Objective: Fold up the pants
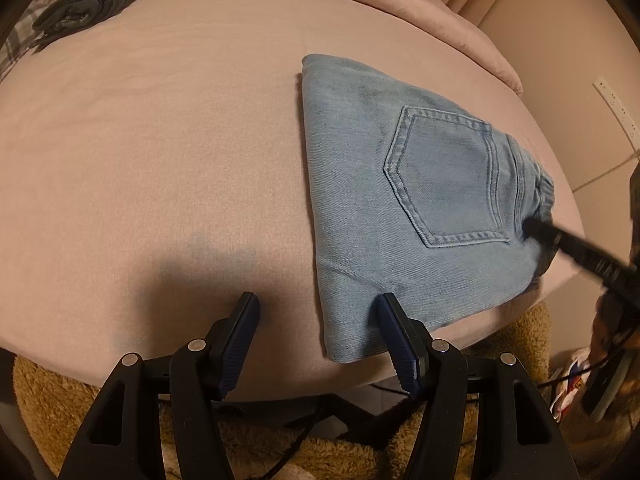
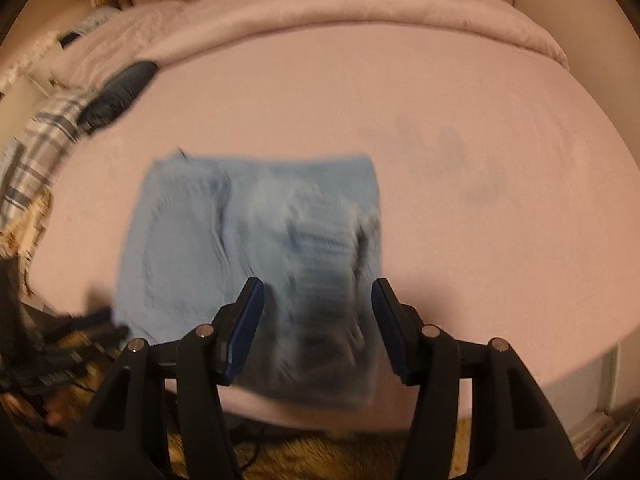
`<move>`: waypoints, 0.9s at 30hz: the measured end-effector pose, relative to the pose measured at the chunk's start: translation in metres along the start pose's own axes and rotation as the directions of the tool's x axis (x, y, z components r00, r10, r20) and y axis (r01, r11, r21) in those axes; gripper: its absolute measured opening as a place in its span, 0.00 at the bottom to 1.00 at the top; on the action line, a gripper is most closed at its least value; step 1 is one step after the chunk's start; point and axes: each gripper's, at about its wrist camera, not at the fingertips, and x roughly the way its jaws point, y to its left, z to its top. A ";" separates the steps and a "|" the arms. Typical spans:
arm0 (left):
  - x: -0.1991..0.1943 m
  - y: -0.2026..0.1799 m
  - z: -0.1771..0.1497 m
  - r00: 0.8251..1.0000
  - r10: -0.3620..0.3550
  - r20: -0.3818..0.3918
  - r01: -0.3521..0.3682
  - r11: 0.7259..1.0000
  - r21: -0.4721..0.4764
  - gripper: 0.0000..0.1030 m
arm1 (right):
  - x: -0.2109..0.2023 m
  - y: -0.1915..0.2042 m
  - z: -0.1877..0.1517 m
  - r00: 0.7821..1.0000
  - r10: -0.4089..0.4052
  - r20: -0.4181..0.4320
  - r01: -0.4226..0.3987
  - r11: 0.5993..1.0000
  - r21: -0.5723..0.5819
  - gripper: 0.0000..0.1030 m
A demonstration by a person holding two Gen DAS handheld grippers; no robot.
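Your pants (image 1: 420, 200) lie folded into a compact denim block at the near edge of the bed (image 1: 160, 140), back pocket up. Left gripper (image 1: 316, 336) stands apart, empty, with the fold's near corner at its 1 o'clock. Right gripper (image 2: 316, 320) is also apart, jaws straddling the bunched waistband without clamping it; that view is blurred. Risk: closing there likely grabs only the top layer, so the fold peels open. The block also sits close to the mattress edge, so a drag toward 6 o'clock could tip it off.
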 end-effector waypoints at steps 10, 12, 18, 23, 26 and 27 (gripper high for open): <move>0.004 -0.006 0.004 1.000 0.021 -0.019 -0.021 1.000 0.006 0.63 | 0.024 -0.023 -0.020 0.997 0.066 -0.030 -0.062 0.991 0.116 0.59; 0.004 -0.007 0.005 1.000 0.023 -0.021 -0.023 1.000 0.006 0.63 | 0.025 -0.022 -0.020 0.998 0.064 -0.028 -0.060 0.992 0.107 0.60; 0.005 -0.008 0.006 0.999 0.028 -0.025 -0.028 1.000 0.007 0.64 | 0.025 -0.023 -0.018 0.998 0.063 -0.031 -0.059 0.993 0.101 0.62; 0.007 -0.008 0.008 0.999 0.032 -0.031 -0.032 0.999 0.012 0.66 | 0.025 -0.022 -0.019 0.998 0.051 -0.027 -0.048 0.994 0.095 0.64; 0.008 -0.008 0.011 0.999 0.033 -0.037 -0.032 0.999 0.018 0.67 | 0.027 -0.022 -0.019 0.999 0.047 -0.027 -0.044 0.995 0.092 0.66; 0.008 -0.008 0.011 0.999 0.032 -0.039 -0.031 0.999 0.019 0.68 | 0.027 -0.023 -0.019 0.999 0.044 -0.029 -0.041 0.995 0.093 0.67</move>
